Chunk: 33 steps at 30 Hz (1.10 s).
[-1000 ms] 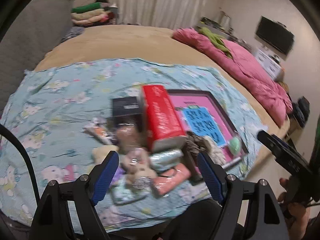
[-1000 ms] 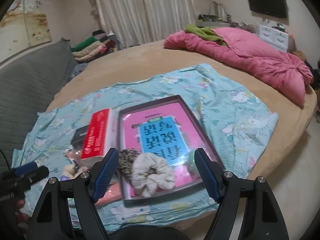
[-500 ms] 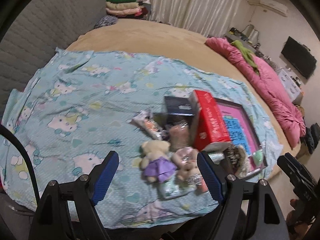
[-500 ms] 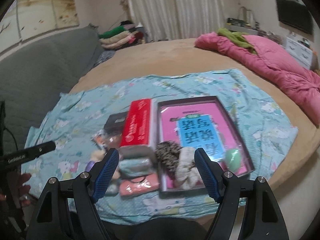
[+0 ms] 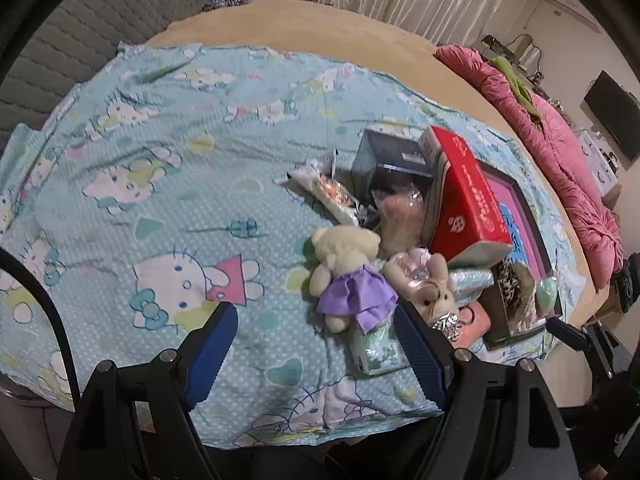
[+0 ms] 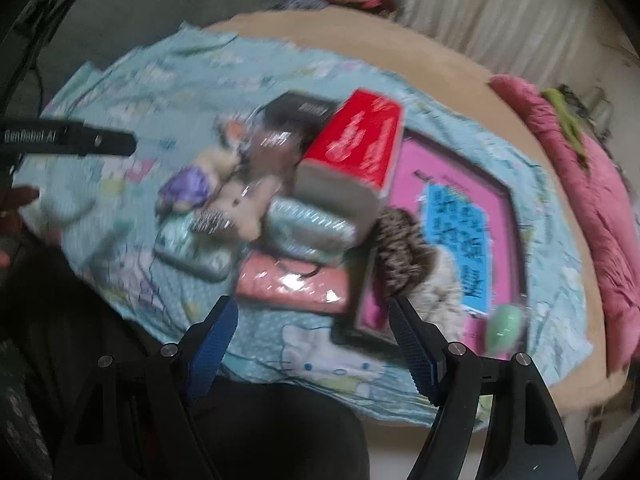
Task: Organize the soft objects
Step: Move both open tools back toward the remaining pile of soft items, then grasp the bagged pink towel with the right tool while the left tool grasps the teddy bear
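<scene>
A cream teddy in a purple dress [image 5: 344, 268] lies on the blue cartoon sheet [image 5: 160, 184], next to a small pink plush rabbit [image 5: 430, 284]. Both also show in the blurred right wrist view: teddy [image 6: 192, 180], rabbit [image 6: 244, 204]. A leopard scrunchie [image 6: 404, 252] and a cream scrunchie [image 6: 444, 288] rest on the near edge of the pink tray [image 6: 424, 168]. My left gripper [image 5: 316, 340] is open and empty, just short of the teddy. My right gripper [image 6: 312, 336] is open and empty above a pink packet [image 6: 292, 280].
A red box [image 5: 464, 196] leans on the tray [image 5: 524, 216], with a dark box [image 5: 392, 160] behind it. Silver-green packets [image 6: 308, 228] and a snack bag [image 5: 324, 192] lie among the toys. A pink quilt [image 5: 560, 160] is at the right of the bed. A green ball [image 6: 504, 328] sits in the tray.
Both grippers have swung left and closer to the pile. The left view now centres on the teddy; the right view has dropped toward the pink packet and is blurred by motion.
</scene>
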{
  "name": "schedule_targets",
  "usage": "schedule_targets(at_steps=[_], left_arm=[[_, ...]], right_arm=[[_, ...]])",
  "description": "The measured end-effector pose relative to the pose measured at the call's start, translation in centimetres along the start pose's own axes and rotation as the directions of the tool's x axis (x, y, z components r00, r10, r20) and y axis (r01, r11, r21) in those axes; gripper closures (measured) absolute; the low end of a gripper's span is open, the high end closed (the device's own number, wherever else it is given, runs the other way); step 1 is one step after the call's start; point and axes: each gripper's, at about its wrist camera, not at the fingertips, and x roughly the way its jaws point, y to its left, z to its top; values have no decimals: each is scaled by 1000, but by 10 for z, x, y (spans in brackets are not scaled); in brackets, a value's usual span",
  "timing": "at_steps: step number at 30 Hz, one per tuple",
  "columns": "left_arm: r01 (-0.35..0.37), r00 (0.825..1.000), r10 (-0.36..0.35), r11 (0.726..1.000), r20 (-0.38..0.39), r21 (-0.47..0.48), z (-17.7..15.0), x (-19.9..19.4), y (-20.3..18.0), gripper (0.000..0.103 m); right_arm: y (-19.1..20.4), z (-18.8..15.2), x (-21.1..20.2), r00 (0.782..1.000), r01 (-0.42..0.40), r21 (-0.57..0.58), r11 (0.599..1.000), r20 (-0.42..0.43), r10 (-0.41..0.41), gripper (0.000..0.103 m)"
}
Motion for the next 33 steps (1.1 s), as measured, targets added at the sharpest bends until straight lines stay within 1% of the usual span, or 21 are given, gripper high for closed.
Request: schedule_targets(at_steps=[3, 7, 10, 13, 16, 18, 22, 23, 25, 27, 30, 31, 33], left_arm=[[0, 1000, 0, 1000, -10, -3, -3, 7, 0, 23], [9, 1000, -9, 1000, -25, -5, -5, 15, -1, 23], [21, 999, -22, 1000, -37, -11, -5, 21, 0, 23], [27, 999, -28, 1000, -44, -15, -4, 28, 0, 23], [29, 998, -31, 999, -53, -28, -1, 35, 1, 23], [34, 997, -37, 999, -65, -36, 1, 41, 1, 23], [30, 997, -33, 999, -75, -45, 9, 54, -1, 23], [30, 997, -33, 998, -76, -47, 11, 56, -1, 23], [28, 996, -32, 998, -88, -53, 16, 64, -3, 23], [25, 995, -30, 998, -98, -53, 20, 72, -5, 23], [4, 993, -9, 999, -118, -44, 25, 86, -9, 23], [-4, 992, -2, 999, -124, -46, 26, 90, -10, 23], [-4, 990, -3, 999, -139, -49, 27, 99, -10, 23]], right_arm=[[7, 4, 14, 1000, 1, -56, 998, -23, -3, 24], [19, 8, 35, 996, -10, -111, 994, -85, 1, 24], [29, 10, 47, 993, 43, -169, 985, -99, -60, 25], [35, 11, 60, 989, 70, -212, 975, -111, -95, 26], [43, 10, 72, 985, 94, -262, 960, -117, -129, 32], [50, 10, 81, 981, 122, -300, 946, -107, -161, 38], [55, 10, 91, 977, 161, -319, 934, -79, -196, 41], [55, 11, 93, 978, 164, -314, 935, -71, -196, 43], [54, 13, 95, 983, 150, -301, 942, -59, -175, 53], [52, 14, 94, 986, 140, -290, 947, -48, -161, 59], [42, 18, 90, 992, 110, -242, 964, -32, -121, 66], [34, 18, 86, 995, 93, -213, 973, -25, -100, 66], [15, 20, 79, 999, 32, -126, 991, -9, -33, 67]])
